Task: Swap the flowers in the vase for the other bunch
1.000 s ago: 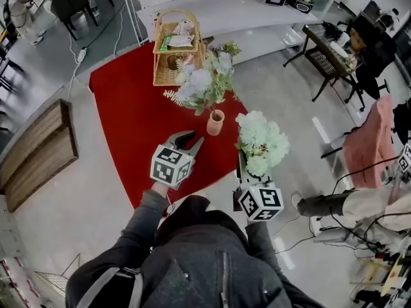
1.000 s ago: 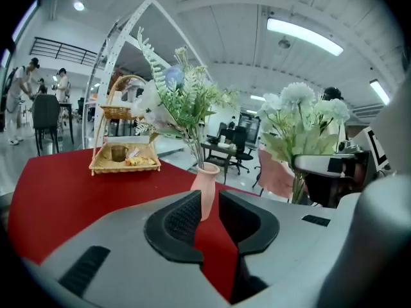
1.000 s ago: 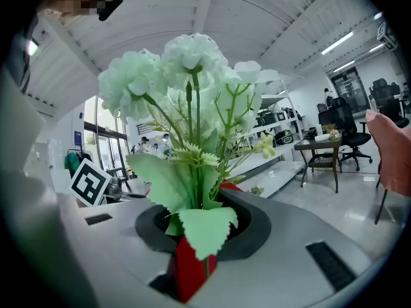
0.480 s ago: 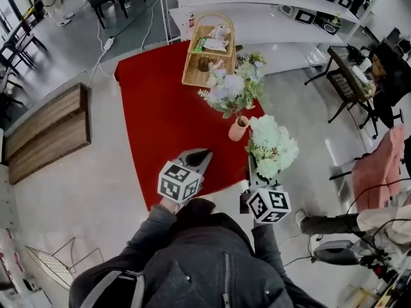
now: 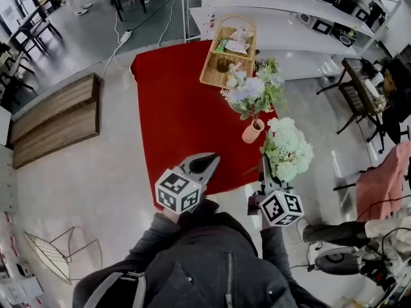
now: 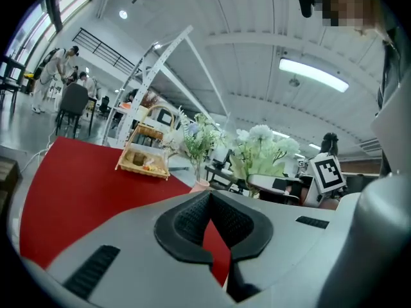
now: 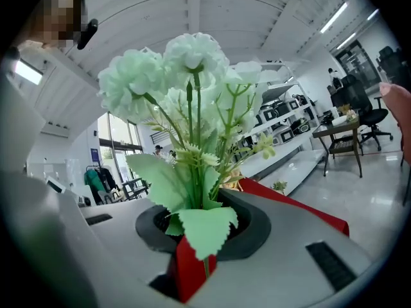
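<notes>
A small pink vase (image 5: 252,131) stands on the red carpet (image 5: 173,117) and holds a bunch of pale blue and green flowers (image 5: 252,90). In the left gripper view the vase (image 6: 200,185) and its bunch (image 6: 200,136) show past the jaws. My right gripper (image 5: 265,169) is shut on the stems of a pale green bunch (image 5: 288,149), held upright just right of the vase; the same green bunch (image 7: 186,108) fills the right gripper view. My left gripper (image 5: 204,162) is shut and empty, above the carpet's near edge, left of the vase.
A wicker basket (image 5: 230,53) with small items sits on the carpet behind the vase. White shelving (image 5: 302,24) runs along the back. A wooden bench (image 5: 54,120) lies at the left, a wire rack (image 5: 54,255) at lower left, chairs and a desk (image 5: 356,88) at the right.
The left gripper's jaws have gone from open to shut, with nothing in them, and it has moved a little closer to the vase. The right gripper keeps hold of the green bunch.
</notes>
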Motion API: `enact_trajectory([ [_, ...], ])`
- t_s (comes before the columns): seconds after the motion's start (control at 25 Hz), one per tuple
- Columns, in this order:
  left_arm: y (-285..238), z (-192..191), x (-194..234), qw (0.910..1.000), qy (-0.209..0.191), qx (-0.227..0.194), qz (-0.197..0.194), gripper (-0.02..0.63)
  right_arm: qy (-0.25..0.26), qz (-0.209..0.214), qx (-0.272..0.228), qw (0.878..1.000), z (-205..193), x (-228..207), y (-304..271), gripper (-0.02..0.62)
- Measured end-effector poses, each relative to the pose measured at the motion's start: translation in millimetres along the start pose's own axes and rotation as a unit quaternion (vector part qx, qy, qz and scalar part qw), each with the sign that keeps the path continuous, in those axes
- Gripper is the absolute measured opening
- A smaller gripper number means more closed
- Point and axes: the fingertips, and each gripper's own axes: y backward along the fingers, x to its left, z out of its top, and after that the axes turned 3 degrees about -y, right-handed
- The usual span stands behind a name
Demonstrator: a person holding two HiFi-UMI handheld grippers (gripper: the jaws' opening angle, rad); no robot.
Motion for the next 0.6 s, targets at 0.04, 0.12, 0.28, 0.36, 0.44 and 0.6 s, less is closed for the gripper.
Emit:
enact_trajectory([
  [0.04, 0, 4, -1, 1.0, 0.002, -0.005, -0.002, 0.008, -0.006, -0.008, -0.002, 1.0, 2, -2, 1, 0.091],
  [0.12, 0, 13, -2, 0.9998, 0.014, -0.015, -0.007, 0.008, -0.008, -0.027, -0.006, 1.0, 5, -7, 4, 0.09],
  [0.28, -3, 27, -11, 0.9989, 0.019, -0.035, -0.025, 0.008, -0.011, -0.046, -0.016, 0.999, 10, -13, 13, 0.087],
  [0.36, -7, 27, -14, 0.999, 0.012, -0.033, -0.029, 0.008, -0.019, -0.047, -0.018, 0.999, 10, -14, 16, 0.086],
  [0.44, -11, 24, -15, 0.9992, 0.011, -0.025, -0.031, 0.008, -0.022, -0.047, -0.016, 0.999, 10, -16, 18, 0.086],
  [0.6, -20, 12, -14, 0.9995, 0.003, -0.001, -0.033, 0.008, -0.026, -0.049, -0.015, 0.998, 8, -20, 19, 0.086],
])
